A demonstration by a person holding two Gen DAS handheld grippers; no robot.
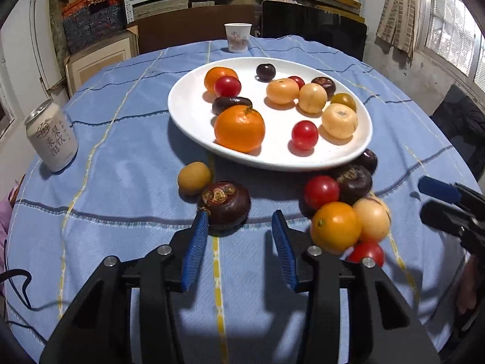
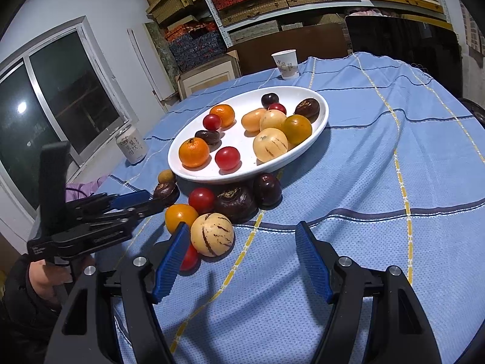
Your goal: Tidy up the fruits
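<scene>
Right wrist, red tomato half-hidden behind jaws

- Drink can, left side of the table: dark Chinese characters run vertically down its pale wall. In the left wrist view "梨饮" reads fairly clearly; the other columns are partly legible, can't confirm them. A brush-style logo sits above, not readable.
- Same can in the right wrist view: characters show but too small to read.
- Paper cup at the far table edge: reddish print w/ a few characters, too blurred to read. Faint print on the cup in the right wrist view too, illegible.
- Left gripper body, seen from the right wrist view: small white lettering on the black frame, too fine to make out.
</scene>
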